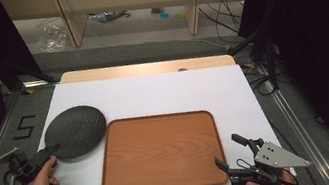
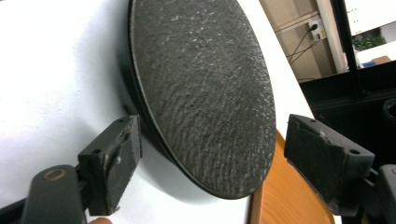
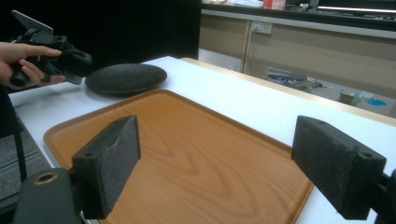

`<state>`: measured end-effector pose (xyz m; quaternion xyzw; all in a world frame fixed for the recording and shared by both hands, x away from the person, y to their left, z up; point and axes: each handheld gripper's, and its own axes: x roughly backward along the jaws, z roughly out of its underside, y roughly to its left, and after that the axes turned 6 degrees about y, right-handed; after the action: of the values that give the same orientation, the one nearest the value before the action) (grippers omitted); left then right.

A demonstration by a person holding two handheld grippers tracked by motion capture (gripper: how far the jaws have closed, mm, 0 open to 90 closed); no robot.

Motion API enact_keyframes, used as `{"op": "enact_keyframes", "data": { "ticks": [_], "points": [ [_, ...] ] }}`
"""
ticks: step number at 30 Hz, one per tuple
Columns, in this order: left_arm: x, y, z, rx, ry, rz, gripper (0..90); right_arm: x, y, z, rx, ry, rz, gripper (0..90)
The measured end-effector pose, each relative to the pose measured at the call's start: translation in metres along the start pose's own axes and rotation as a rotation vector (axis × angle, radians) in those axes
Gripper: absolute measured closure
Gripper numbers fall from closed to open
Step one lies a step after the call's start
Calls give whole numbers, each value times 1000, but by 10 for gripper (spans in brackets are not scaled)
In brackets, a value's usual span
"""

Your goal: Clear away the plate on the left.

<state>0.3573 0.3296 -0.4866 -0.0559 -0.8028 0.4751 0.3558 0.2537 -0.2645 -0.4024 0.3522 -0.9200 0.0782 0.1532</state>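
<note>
Jaws of the left gripper (image 2: 205, 163) stand wide apart, one pad either side of the near rim of the black plate (image 2: 201, 88); neither pad touches it yet. In the high view that gripper (image 1: 52, 153) sits at the plate's (image 1: 75, 131) lower-left edge.

Right gripper (image 1: 230, 150) jaws likewise apart, holding nothing, hovering off the near right corner of the wooden tray (image 1: 162, 152). Its own view looks across the bare tray (image 3: 187, 154) toward the plate (image 3: 126, 78) and the other hand (image 3: 25, 63).

Location: plate lies flat on the white table cover (image 1: 162, 93), just left of the tray's far left corner, very near it or touching; contact cannot be told. Tray holds nothing.

Step in hand, as judged: grasping the plate by its rim, likely to move it onto the tray.
- Rim is thin and low; one pad should go under the lip, the other on the textured top
- Close firmly before lifting; a hold at one edge lets the far side droop
- Lift enough to clear the tray's raised rim, then set down flat
- Right gripper looks free to steady the tray if it slides

Count: one plate, one tray, two grippers
</note>
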Motion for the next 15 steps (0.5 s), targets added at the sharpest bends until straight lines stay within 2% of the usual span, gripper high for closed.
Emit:
{"op": "enact_keyframes", "data": {
  "ticks": [1, 4, 12, 15],
  "points": [
    [0, 0, -1, 5, 1, 6, 192, 1, 0, 0, 0, 8, 14, 166],
    [-3, 2, -2, 19, -2, 7, 196, 0, 0, 0, -1, 3, -3, 166],
    [-9, 3, -4, 15, 15, 4, 206, 0, 1, 0, -7, 12, 6, 167],
    [-13, 6, -6, 38, 24, 20, 213, 0, 1, 0, -3, 15, 2, 167]
  ]
}}
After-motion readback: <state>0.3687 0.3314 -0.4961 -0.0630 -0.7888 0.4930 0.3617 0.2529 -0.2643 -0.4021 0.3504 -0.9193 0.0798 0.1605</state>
